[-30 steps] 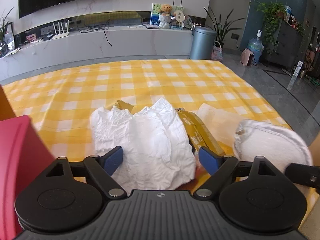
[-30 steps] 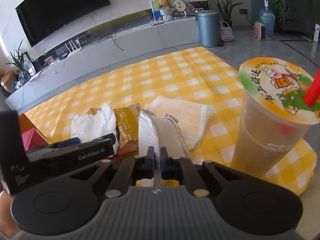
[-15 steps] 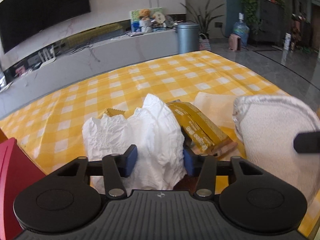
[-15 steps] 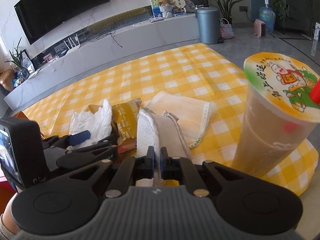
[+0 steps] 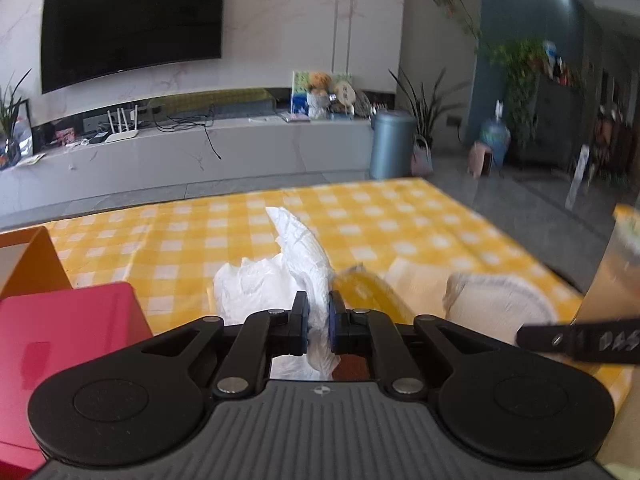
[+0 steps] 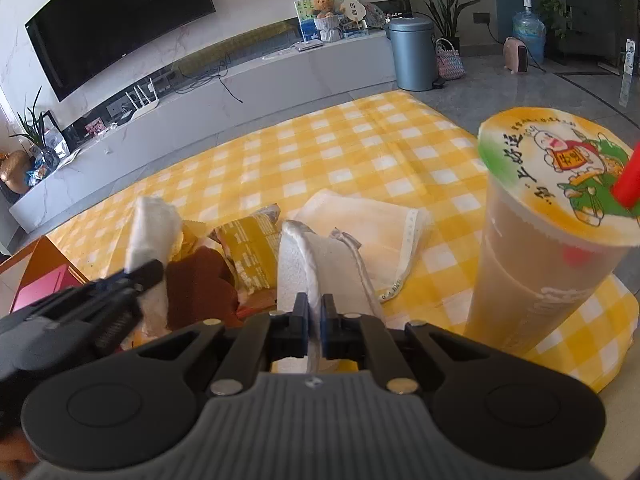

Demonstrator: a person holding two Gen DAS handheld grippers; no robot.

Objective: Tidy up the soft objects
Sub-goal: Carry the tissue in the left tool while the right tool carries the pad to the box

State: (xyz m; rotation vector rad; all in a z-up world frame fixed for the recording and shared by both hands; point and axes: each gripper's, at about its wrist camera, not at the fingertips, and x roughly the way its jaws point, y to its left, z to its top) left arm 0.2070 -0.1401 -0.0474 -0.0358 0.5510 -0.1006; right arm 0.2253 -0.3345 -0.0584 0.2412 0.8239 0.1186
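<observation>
While left tongs [image 5: 318,322] pinch white tissue [image 5: 280,280], right tongs [image 6: 315,320] clamp towel edge [image 6: 316,264]

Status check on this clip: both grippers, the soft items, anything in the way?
Left gripper shut on crumpled white tissue. Right gripper shut on white padded cloth. Tall sealed drink cup stands close on the right, tip risk.

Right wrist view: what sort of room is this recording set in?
Most likely a home living room: a large television hangs on the wall above a long low media console, with potted plants and a yellow checked tablecloth in front.
</observation>
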